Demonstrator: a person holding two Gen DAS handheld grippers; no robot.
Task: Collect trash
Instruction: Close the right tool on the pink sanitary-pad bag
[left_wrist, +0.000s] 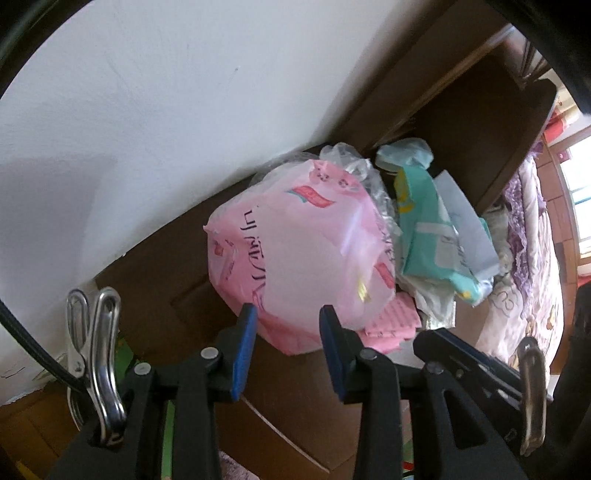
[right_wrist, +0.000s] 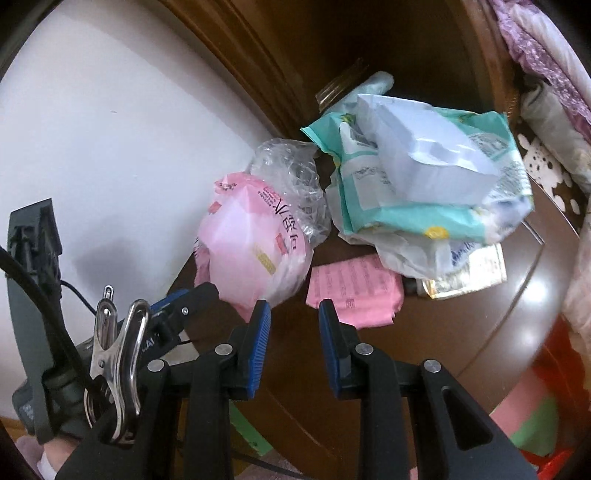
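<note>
Both grippers pointed steeply down over a brown wooden cabinet top (right_wrist: 480, 314). Left gripper (left_wrist: 288, 328): fingers spread, nothing pinched, pink plastic bag (left_wrist: 303, 251) at frame centre just beyond the tips. Right gripper (right_wrist: 294, 325): fingers spread, empty. Pink packet (right_wrist: 354, 291) lay just beyond them; teal wrapper (right_wrist: 424, 184) at upper right.

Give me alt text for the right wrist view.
Open blue-padded tongs hover over a dark wooden table strewn with trash: a pink plastic bag, a flat pink packet and a teal wrapper pile, beside a white wall.
</note>
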